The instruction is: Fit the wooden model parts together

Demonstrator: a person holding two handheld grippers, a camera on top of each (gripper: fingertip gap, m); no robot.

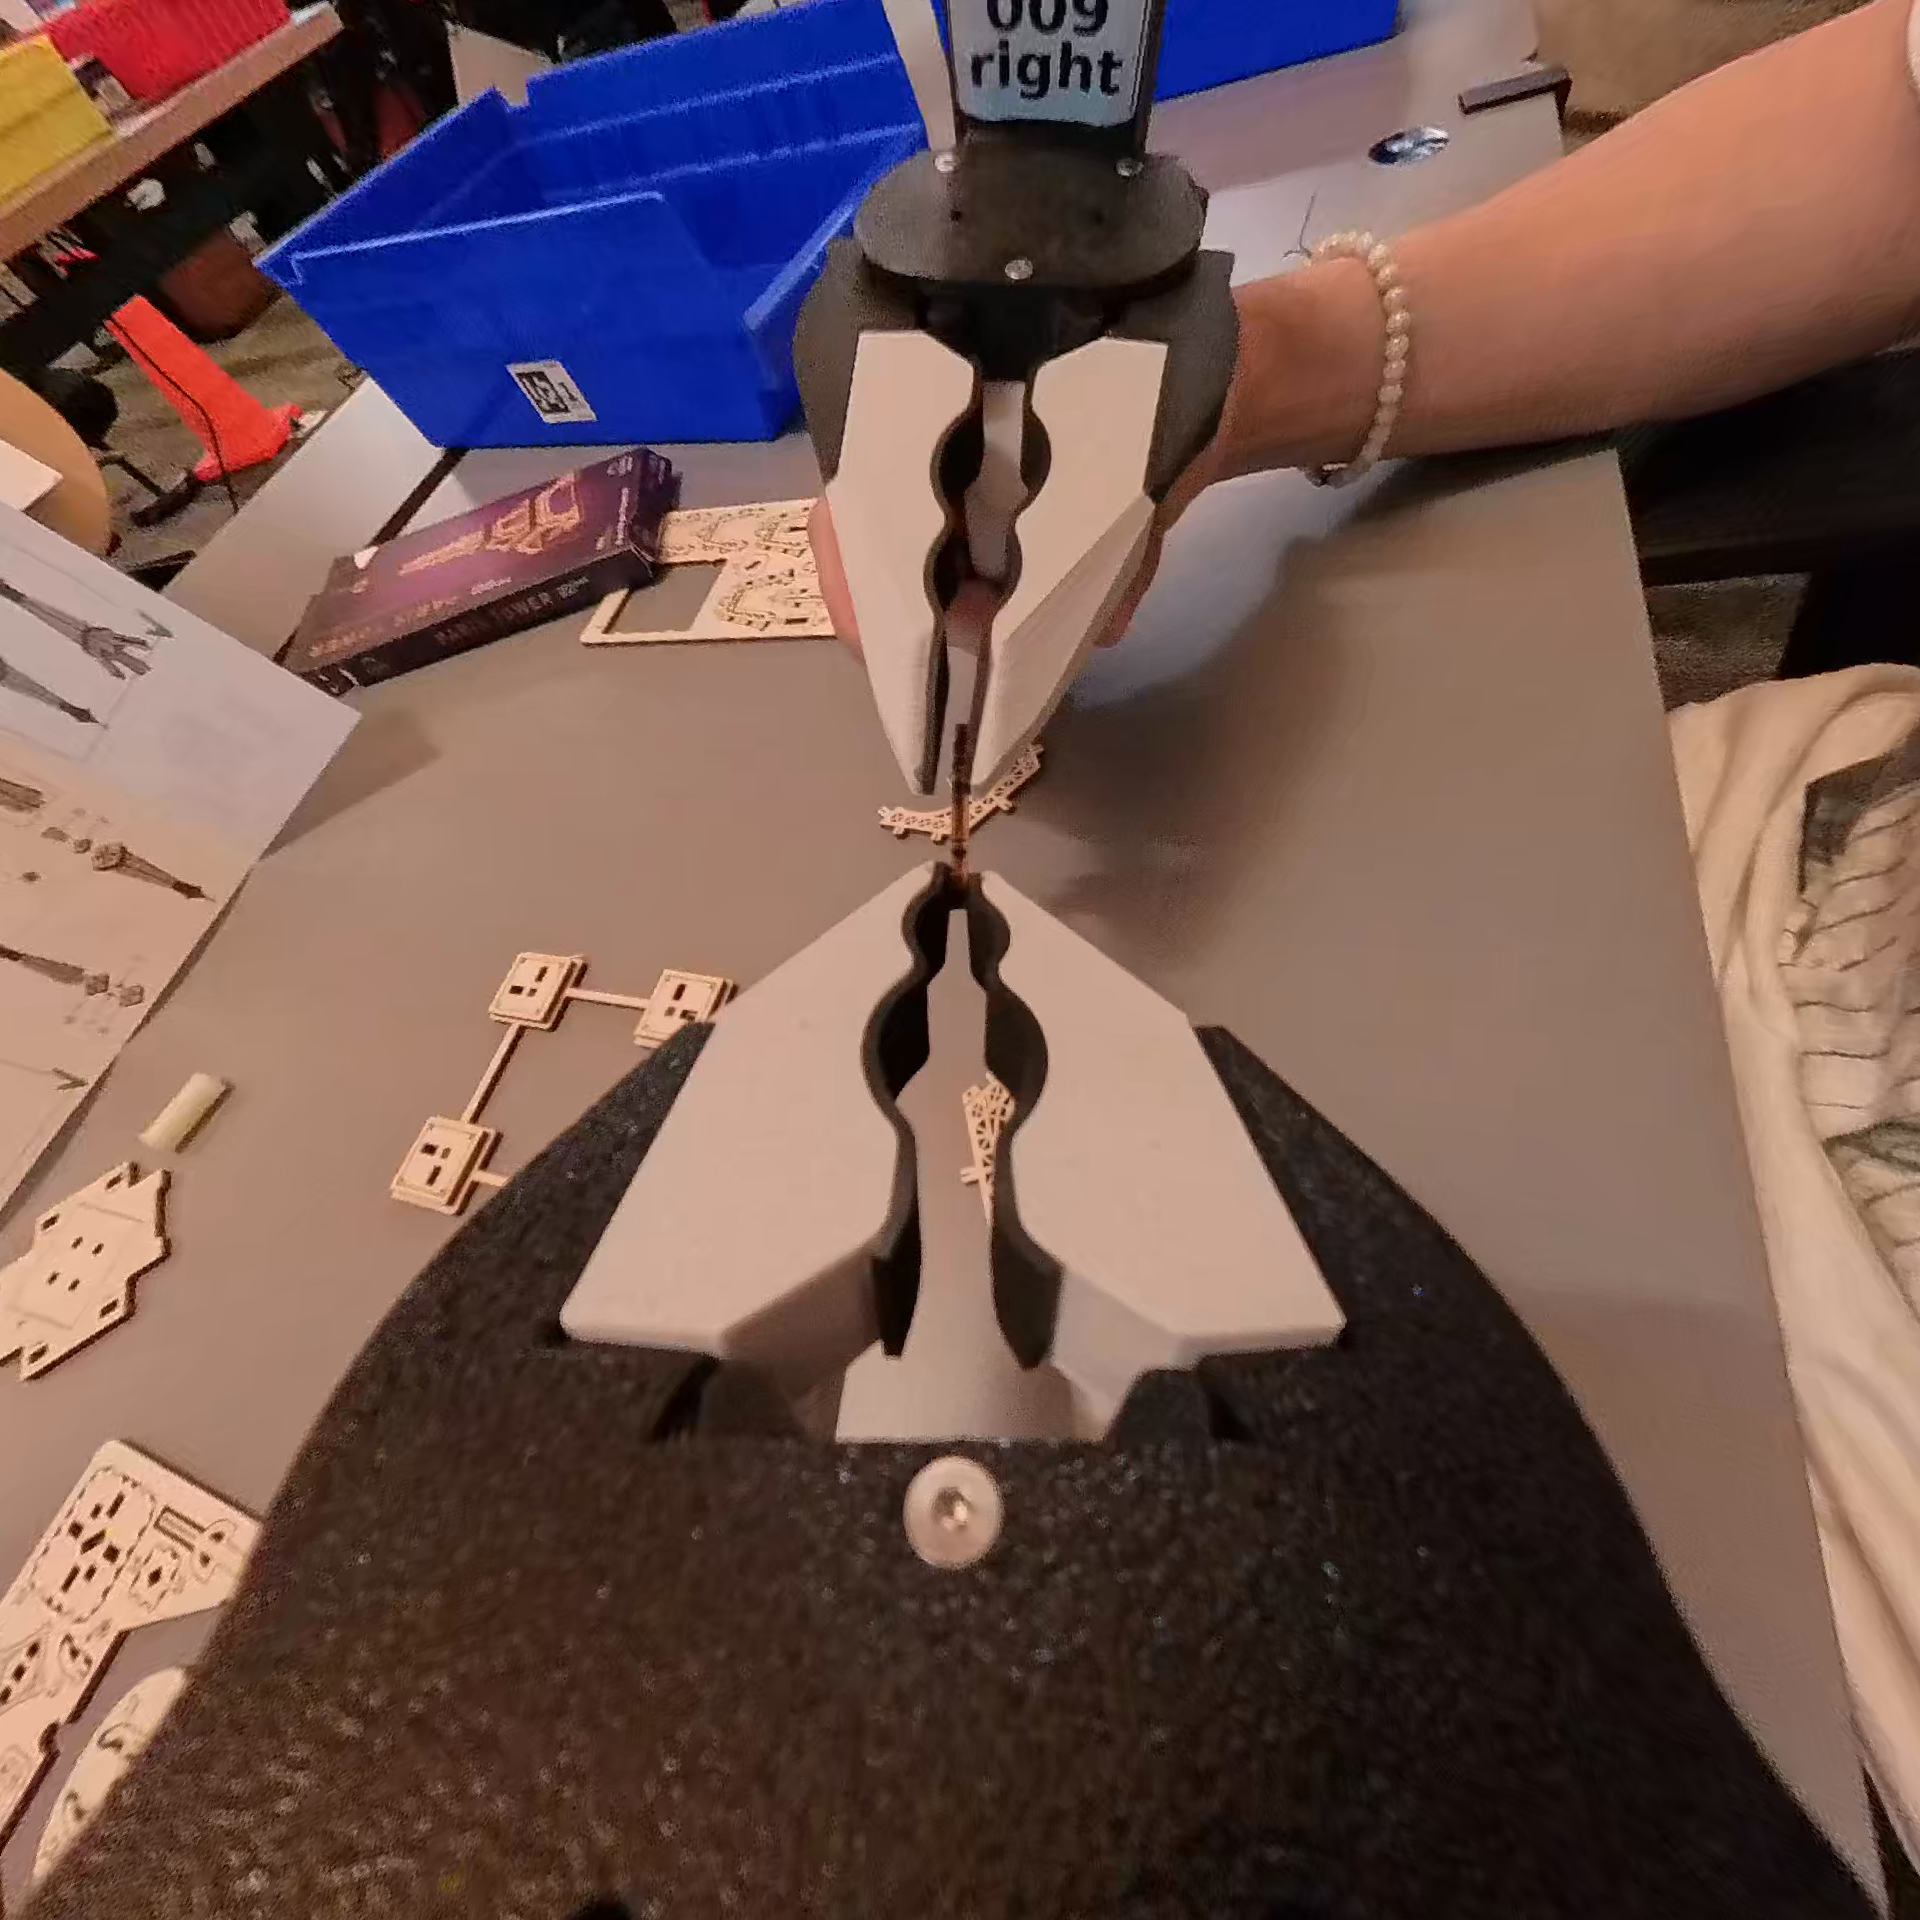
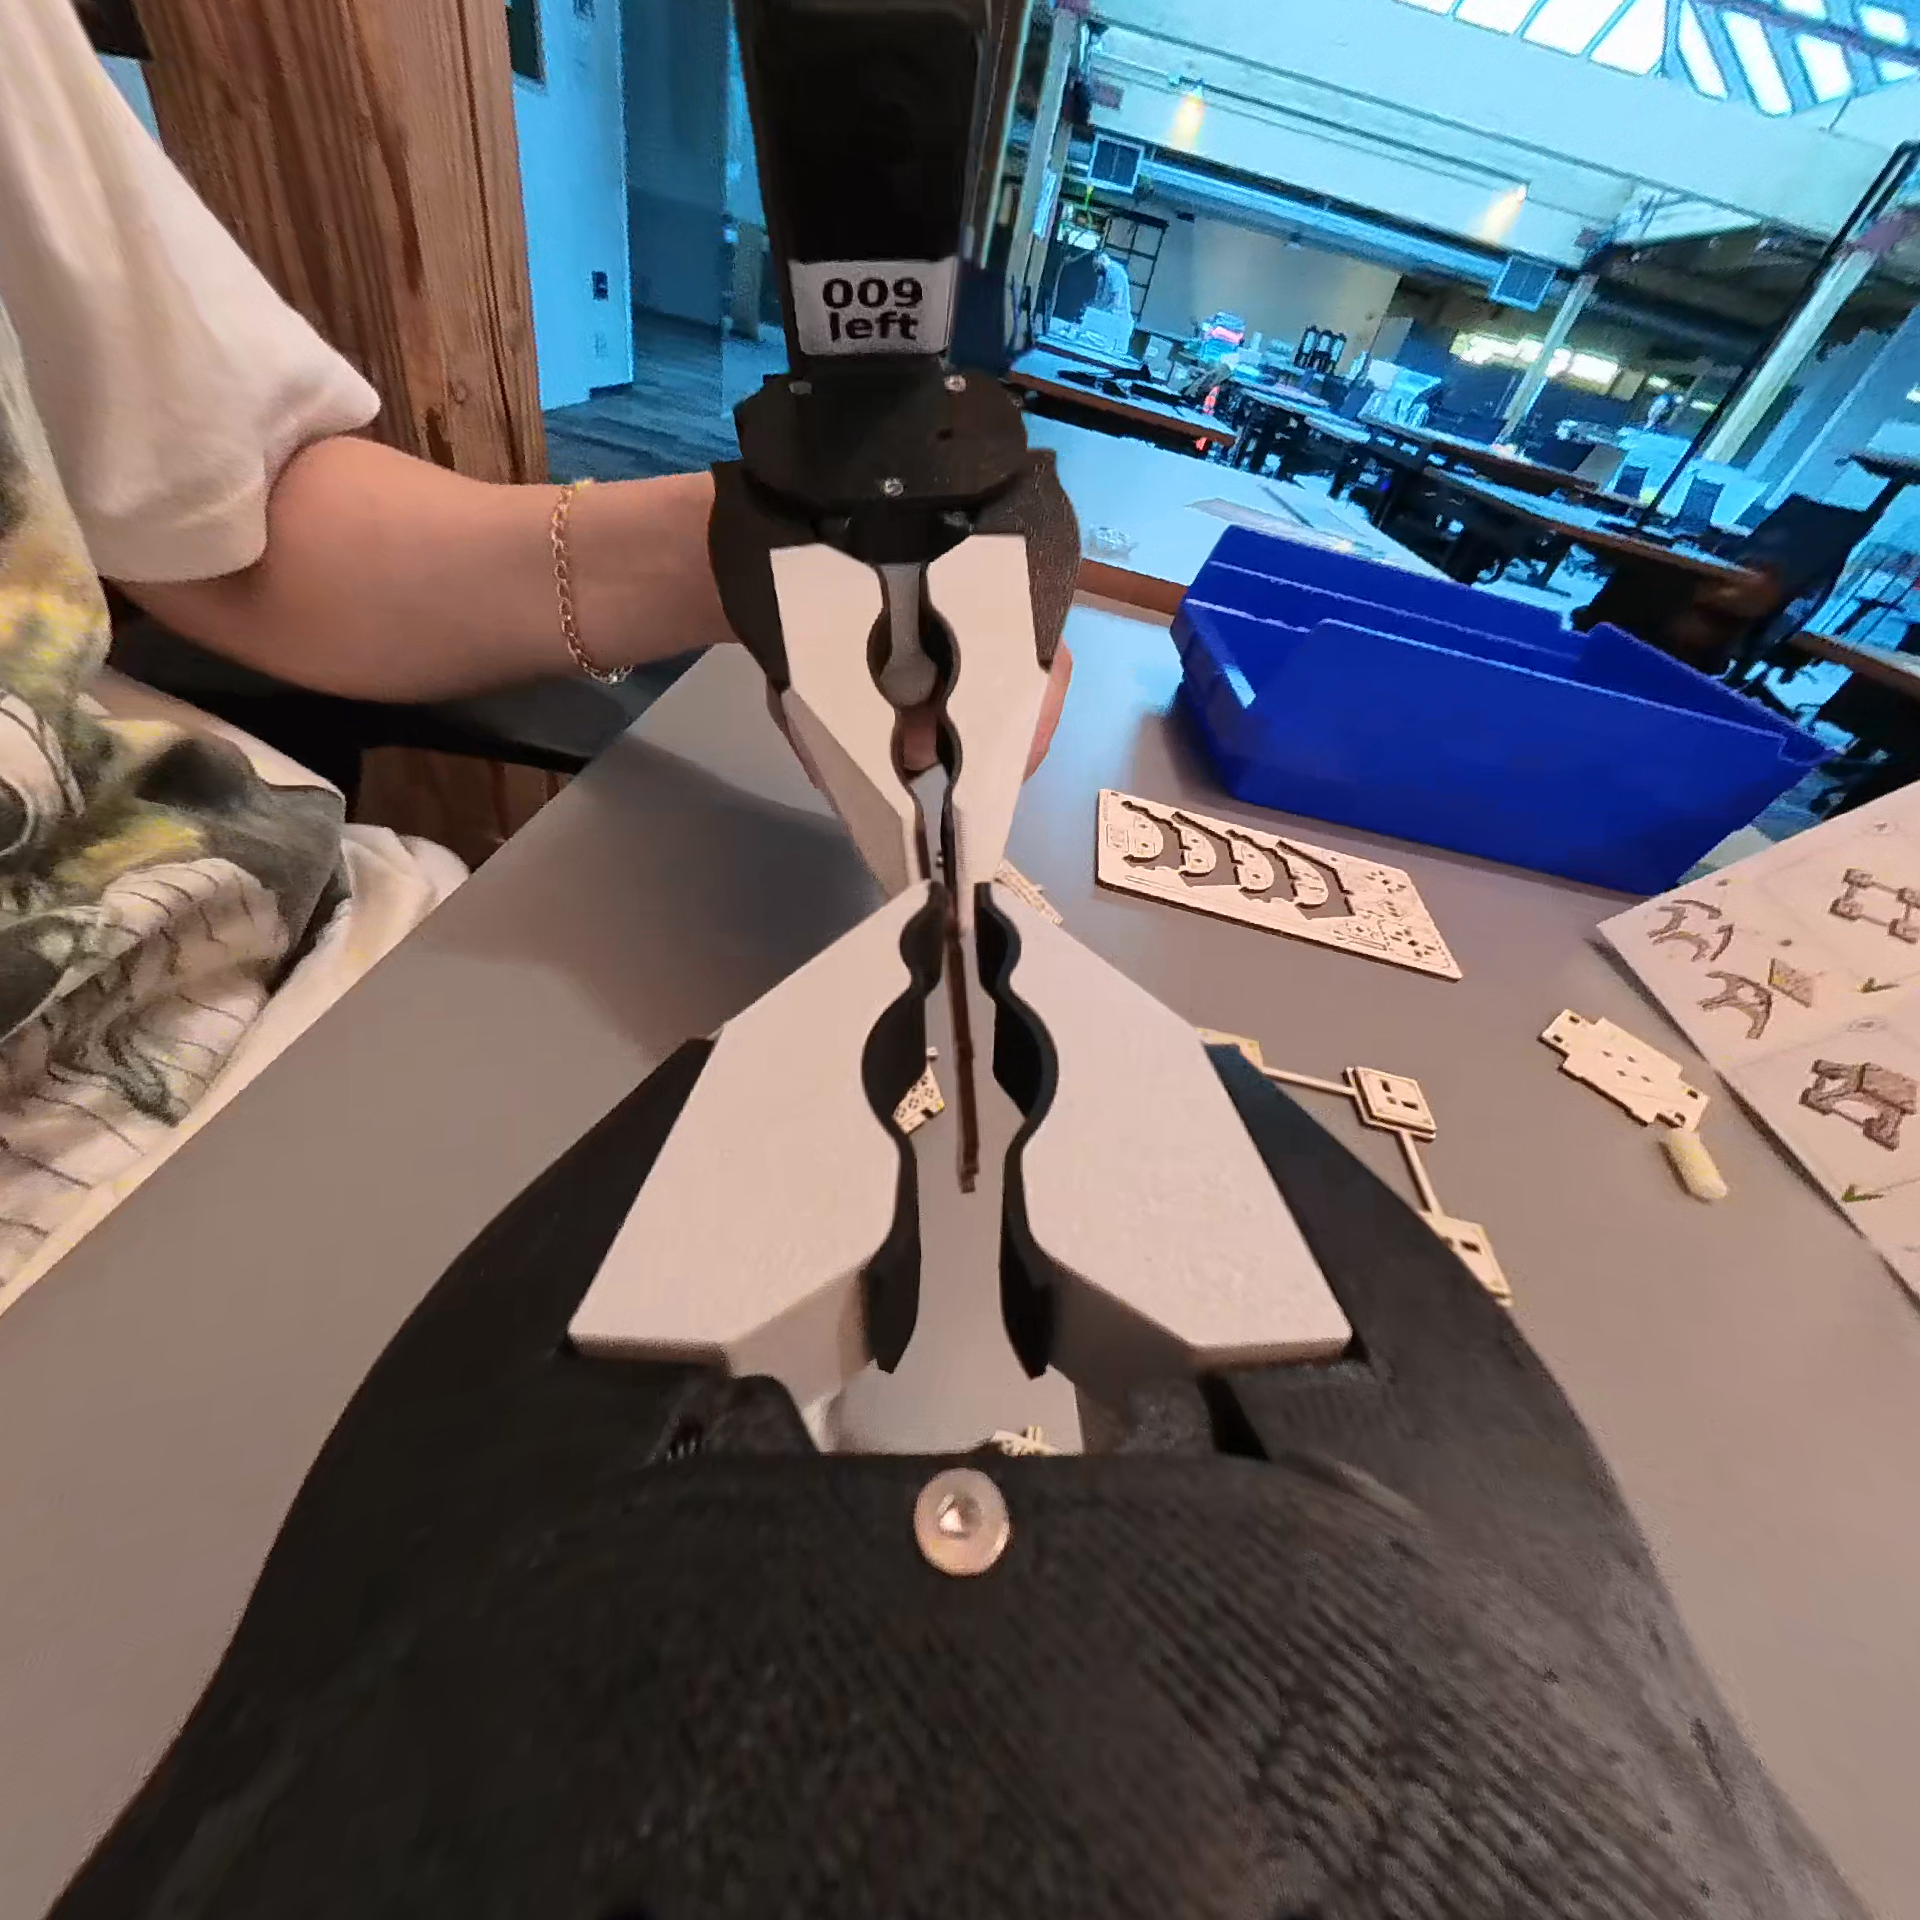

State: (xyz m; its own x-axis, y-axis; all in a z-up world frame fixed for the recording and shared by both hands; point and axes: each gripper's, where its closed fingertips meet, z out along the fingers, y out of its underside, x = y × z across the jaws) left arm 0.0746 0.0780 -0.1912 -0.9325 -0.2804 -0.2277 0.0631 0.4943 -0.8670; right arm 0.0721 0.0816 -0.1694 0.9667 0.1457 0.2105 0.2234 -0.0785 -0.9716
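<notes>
A thin wooden part (image 2: 964, 1039), seen edge-on as a dark strip, runs between the fingers of my right gripper (image 2: 961, 904), which is shut on it. The same strip (image 1: 961, 821) shows in the left wrist view, bridging the two grippers tip to tip above the grey table (image 1: 1351, 831). My left gripper (image 1: 956, 883) is shut on its near end. I cannot tell whether it is one part or two joined. The right gripper (image 1: 961, 774) comes from the far side in the left wrist view; the left gripper (image 2: 935, 868) comes from above in the right wrist view. A lattice part (image 1: 1003, 790) lies on the table beneath.
A blue bin (image 1: 582, 281) stands at the table's back. A purple box (image 1: 488, 571), instruction sheets (image 1: 104, 831), a cut-out wooden sheet (image 2: 1278, 883), linked square parts (image 1: 540, 1039), a cross-shaped plate (image 1: 73, 1268) and a small white cylinder (image 1: 185, 1112) lie around. The person's forearms flank the grippers. My left and right fingertips are right by each other.
</notes>
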